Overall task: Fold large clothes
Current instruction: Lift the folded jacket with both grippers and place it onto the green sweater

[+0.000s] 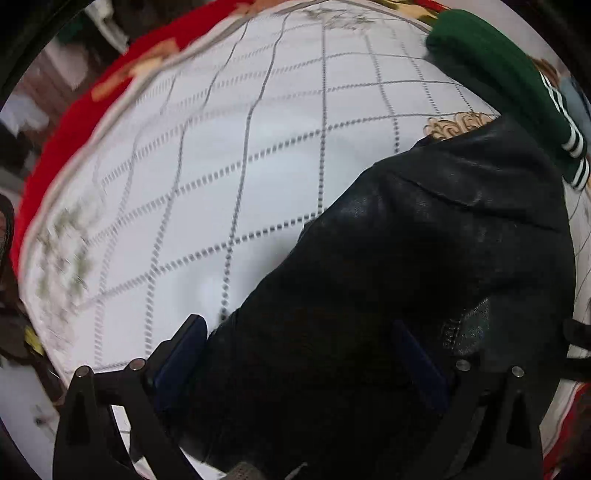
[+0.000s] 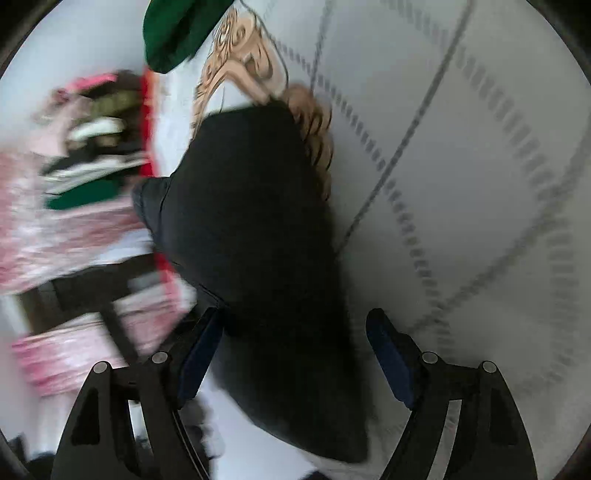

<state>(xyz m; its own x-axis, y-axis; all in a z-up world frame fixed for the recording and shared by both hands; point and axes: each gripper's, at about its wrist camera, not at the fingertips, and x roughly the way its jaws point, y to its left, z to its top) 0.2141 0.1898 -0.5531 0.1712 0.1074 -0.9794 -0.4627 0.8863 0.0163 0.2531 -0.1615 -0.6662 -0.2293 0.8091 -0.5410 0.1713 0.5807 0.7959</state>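
Observation:
A large black garment [image 1: 424, 258] lies on a white bed cover [image 1: 221, 166] with a grey grid pattern. In the left wrist view my left gripper [image 1: 299, 332] stands with its jaws wide apart, and the black cloth lies between and over them. In the right wrist view the same black garment [image 2: 255, 229] stretches away from my right gripper [image 2: 295, 325], whose jaws are also apart with the cloth between them. Both views are blurred by motion.
A green garment [image 1: 498, 81] with white stripes lies at the far right of the bed and also shows in the right wrist view [image 2: 177, 33]. A red blanket edge [image 1: 74, 122] borders the cover. A pile of pink and mixed clothes [image 2: 74, 166] sits left of the bed.

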